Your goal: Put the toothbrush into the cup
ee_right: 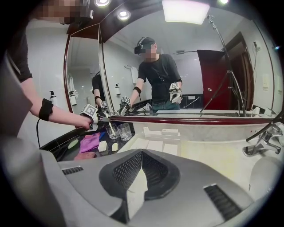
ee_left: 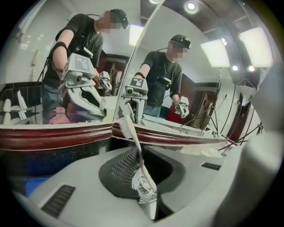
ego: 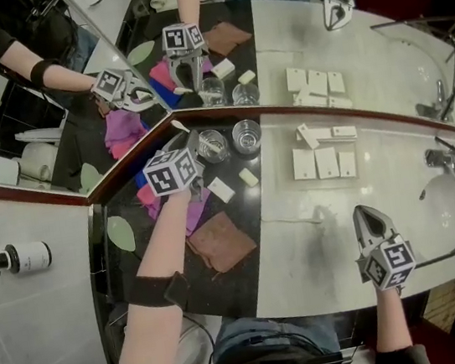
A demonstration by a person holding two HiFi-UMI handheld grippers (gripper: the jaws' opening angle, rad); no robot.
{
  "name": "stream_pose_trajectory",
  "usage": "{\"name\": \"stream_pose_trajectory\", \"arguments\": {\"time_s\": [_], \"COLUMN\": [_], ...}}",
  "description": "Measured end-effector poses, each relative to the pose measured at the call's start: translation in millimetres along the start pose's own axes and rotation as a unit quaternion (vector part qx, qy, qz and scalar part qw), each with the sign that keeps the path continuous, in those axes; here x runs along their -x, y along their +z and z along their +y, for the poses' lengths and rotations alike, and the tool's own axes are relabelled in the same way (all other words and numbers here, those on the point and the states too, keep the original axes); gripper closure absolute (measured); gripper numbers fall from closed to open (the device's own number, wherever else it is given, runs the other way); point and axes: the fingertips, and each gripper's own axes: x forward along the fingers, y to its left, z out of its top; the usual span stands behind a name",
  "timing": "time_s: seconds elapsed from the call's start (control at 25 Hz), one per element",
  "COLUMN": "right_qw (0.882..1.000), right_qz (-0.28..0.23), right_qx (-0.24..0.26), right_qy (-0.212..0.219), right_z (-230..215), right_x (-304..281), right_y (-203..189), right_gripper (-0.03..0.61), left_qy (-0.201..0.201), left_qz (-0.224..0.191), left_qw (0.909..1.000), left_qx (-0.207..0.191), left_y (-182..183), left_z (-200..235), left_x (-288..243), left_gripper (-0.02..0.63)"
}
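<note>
Toothbrush (ee_left: 127, 127): slim white plastic, pinched in left claw (ee_left: 136, 156).

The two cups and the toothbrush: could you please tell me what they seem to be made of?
The cups look like clear glass, glossy: the dark counter shows through them and their rims glint, though clear plastic is possible. The toothbrush looks like smooth white plastic: a thin, evenly pale handle with a faint sheen.
</note>
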Motion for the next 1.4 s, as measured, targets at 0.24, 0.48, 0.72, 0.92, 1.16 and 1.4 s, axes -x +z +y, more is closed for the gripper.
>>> {"name": "stream_pose_trajectory", "arguments": {"time_s": [0.24, 0.48, 0.72, 0.92, 1.16, 1.4], "right_qw": [1.0, 1.0, 1.0, 0.999, 0.997, 0.994], "right_qz": [0.0, -0.006, -0.026, -0.036, -0.053, -0.068], "right_qx": [-0.001, 0.002, 0.005, 0.019, 0.034, 0.046], "right_qy": [0.002, 0.003, 0.014, 0.03, 0.049, 0.069], "right_z": [2, 2, 4, 9, 17, 24], "right_x": [3, 8, 14, 22, 38, 47], "right_y": [-4, 0, 12, 27, 49, 72], "right_gripper": [0.558, 0.557, 0.558, 0.558, 0.558, 0.558], "left_qy": [-0.006, -0.001, 0.006, 0.04, 0.025, 0.0], "left_qz": [-0.012, -0.043, -0.09, -0.148, -0.181, -0.175], "left_qw": [0.9999, 0.9991, 0.9952, 0.9866, 0.977, 0.9647], "left_qx": [0.002, -0.005, 0.037, 0.054, 0.111, 0.196], "left_y": [5, 25, 37, 55, 59, 9], "left_z": [-6, -21, -46, -51, -83, -126], "left_x": [4, 24, 71, 122, 170, 193], "left_gripper": [0.606, 0.606, 0.606, 0.606, 0.606, 0.606]}}
